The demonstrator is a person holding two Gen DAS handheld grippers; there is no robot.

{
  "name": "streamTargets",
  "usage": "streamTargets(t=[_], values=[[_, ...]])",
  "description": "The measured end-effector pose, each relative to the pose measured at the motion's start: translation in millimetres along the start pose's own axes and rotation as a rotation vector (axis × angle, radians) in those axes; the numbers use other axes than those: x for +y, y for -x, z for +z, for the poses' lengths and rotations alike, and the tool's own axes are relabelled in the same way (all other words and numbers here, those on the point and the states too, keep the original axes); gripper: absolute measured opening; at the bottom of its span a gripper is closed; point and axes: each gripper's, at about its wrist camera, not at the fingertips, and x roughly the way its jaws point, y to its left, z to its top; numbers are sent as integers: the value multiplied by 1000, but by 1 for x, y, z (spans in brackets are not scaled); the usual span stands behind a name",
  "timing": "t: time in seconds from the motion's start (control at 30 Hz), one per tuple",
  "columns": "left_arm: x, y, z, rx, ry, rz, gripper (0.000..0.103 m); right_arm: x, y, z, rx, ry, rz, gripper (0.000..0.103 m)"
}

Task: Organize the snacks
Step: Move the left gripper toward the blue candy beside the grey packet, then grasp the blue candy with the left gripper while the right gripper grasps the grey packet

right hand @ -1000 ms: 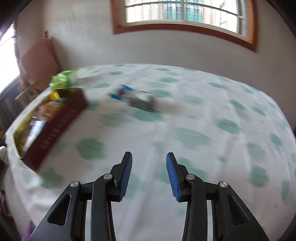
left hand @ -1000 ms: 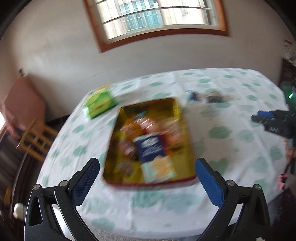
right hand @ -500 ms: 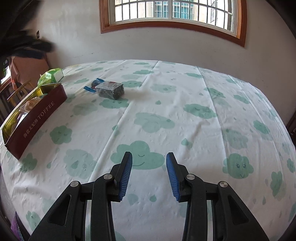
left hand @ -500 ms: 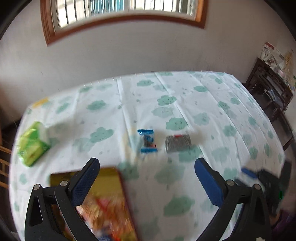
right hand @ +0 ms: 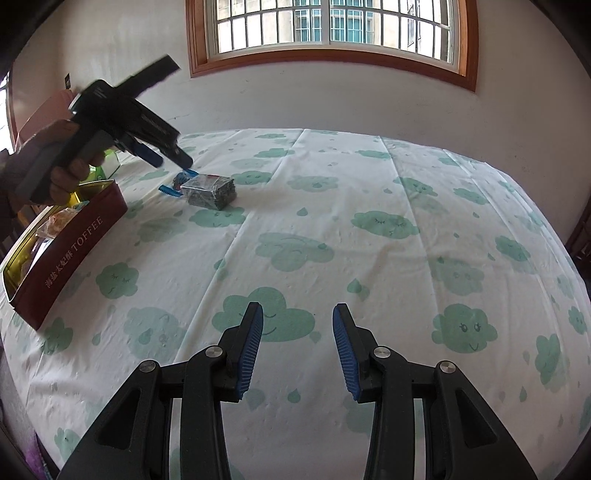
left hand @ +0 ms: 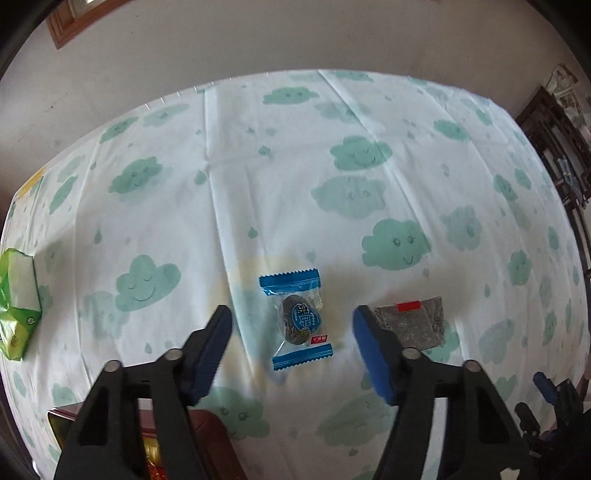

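A candy in a clear wrapper with blue ends [left hand: 297, 319] lies flat on the cloud-print tablecloth [left hand: 280, 177]. My left gripper [left hand: 291, 321] points steeply down over it. Its jaws are closing with the candy between them, and the pads stand clear of the wrapper on both sides. A dark square packet [left hand: 413, 323] lies just right of the right finger. The red toffee tin [right hand: 74, 243], holding several snacks, sits at the table's left edge. My right gripper [right hand: 297, 328] hovers above bare cloth, narrowly open with nothing in it. From there I see the left gripper [right hand: 166, 158] over the candy [right hand: 177, 182].
A green packet [left hand: 18, 302] lies at the far left edge of the table. A hand [right hand: 62, 177] holds the left gripper above the tin. A wall with a wood-framed window [right hand: 332, 29] runs behind the table, and a dark shelf [left hand: 561, 147] stands to the right.
My left gripper swung from above the tin to over the blue candy, tipped downward, and its jaws narrowed. It has come into the right wrist view. The right gripper stays nearly still.
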Motion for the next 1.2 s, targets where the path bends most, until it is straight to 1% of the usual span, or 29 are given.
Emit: streamTargets(t=[0.1,0.13,0.17,0.2,0.23,0.3,0.37,0.43,0.53,0.6,0.63,0.67,0.73,0.77,0.8,0.83,0.87,0.9,0.93,0.97,1.0,1.03,1.1,1.2], values=[[-4,-13,2,24,-14,59,51,1,0,-1,-2,3,3,41],[-4,-16,1,31,-14,70,45,0,0,0,1,2,4,41],[-4,-20,0,37,-8,62,41,0,0,-1,3,1,5,41],[-3,-23,-1,42,0,53,35,0,0,-1,4,0,7,41],[-2,-25,-2,37,6,45,32,0,0,-1,4,0,8,41],[-1,-24,-6,-2,23,29,27,0,0,-1,4,0,8,41],[-1,-24,-9,-12,35,29,26,0,0,-1,5,-1,8,41],[-2,-19,-14,-24,54,8,24,-1,0,-1,4,-4,7,41],[-3,9,-31,-99,117,-50,24,-5,-2,-1,7,-26,19,41],[-7,34,-49,-162,143,-46,24,-10,-6,-1,23,-51,46,41],[-9,48,-62,-191,159,-68,25,-13,-10,-1,42,-71,80,41],[-10,57,-71,-204,166,-86,25,-17,-14,-1,57,-93,132,41],[-12,76,-93,-228,185,-105,25,-21,-21,5,57,-110,227,41],[-13,84,-103,-239,194,-113,25,-20,-24,13,51,-86,265,41],[-13,93,-117,-246,201,-123,25,-16,-28,25,41,-46,322,41],[-14,98,-123,-249,206,-124,25,-12,-30,35,26,-8,360,42],[-13,105,-133,-255,213,-122,25,-6,-33,47,8,33,385,46],[-13,111,-143,-262,220,-119,25,2,-38,63,-7,97,413,56],[-13,117,-152,-264,220,-120,25,10,-44,74,-6,150,430,60],[-12,122,-161,-265,222,-119,25,17,-49,84,-2,202,435,64],[-10,127,-171,-267,228,-107,25,28,-58,96,6,275,430,64],[-7,131,-179,-271,232,-94,25,35,-64,104,15,318,428,64],[-3,138,-195,-276,242,-76,25,48,-78,119,33,391,427,65],[5,145,-213,-276,263,-61,25,62,-97,129,60,479,399,65]])
